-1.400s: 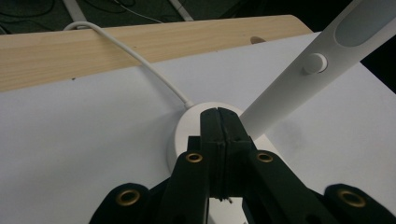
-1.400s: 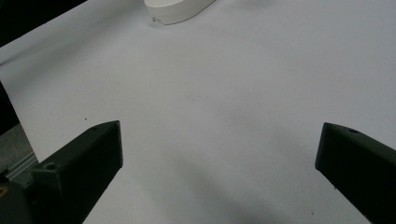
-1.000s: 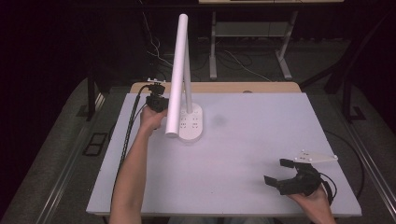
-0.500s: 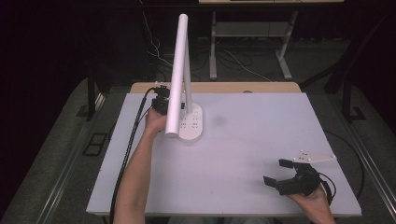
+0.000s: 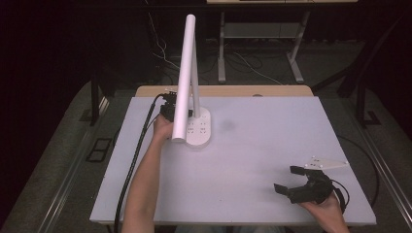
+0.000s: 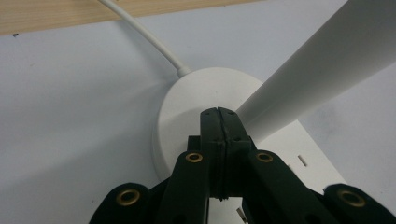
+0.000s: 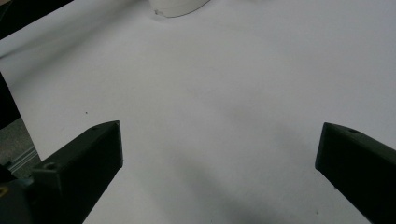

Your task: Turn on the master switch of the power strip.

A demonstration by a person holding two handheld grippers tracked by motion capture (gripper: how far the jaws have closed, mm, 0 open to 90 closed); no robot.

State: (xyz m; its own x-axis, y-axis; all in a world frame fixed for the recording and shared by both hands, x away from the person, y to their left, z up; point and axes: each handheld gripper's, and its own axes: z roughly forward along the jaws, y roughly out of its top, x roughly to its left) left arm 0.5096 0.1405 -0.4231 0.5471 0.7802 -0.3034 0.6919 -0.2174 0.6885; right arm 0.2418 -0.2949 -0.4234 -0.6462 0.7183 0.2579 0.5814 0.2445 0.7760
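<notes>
1. Left gripper [image 5: 167, 108]: stood in the upper left of the table [image 5: 252, 194] in the high view, just behind the lamp's arm and at the left edge of the lamp base. In the left gripper view [image 6: 218, 122] its two black jaws were pressed flat together with nothing between them, tips over the round end of the base, beside the foot of the arm. Whether the tips touched the base could not be told.

2. Desk lamp [image 5: 187, 77]: white, upper left of centre in the high view. Its oblong base [image 5: 201, 132] lay flat on the table with its long axis running from the far edge toward the viewer. The tubular arm's long axis ran steeply, from a near end low over the base's left side up to a far end high in the frame, leaning slightly rightward toward the top.

3. Lamp cord [image 6: 149, 42]: white, left the round rear of the base and ran to the upper left of the left gripper view, over the wooden edge [image 6: 56, 16].

4. Right gripper [image 5: 303, 187]: lower right of the table in the high view, well apart from the lamp. In the right gripper view [image 7: 219, 154] its jaws stood spread wide over bare table, holding nothing.
</notes>
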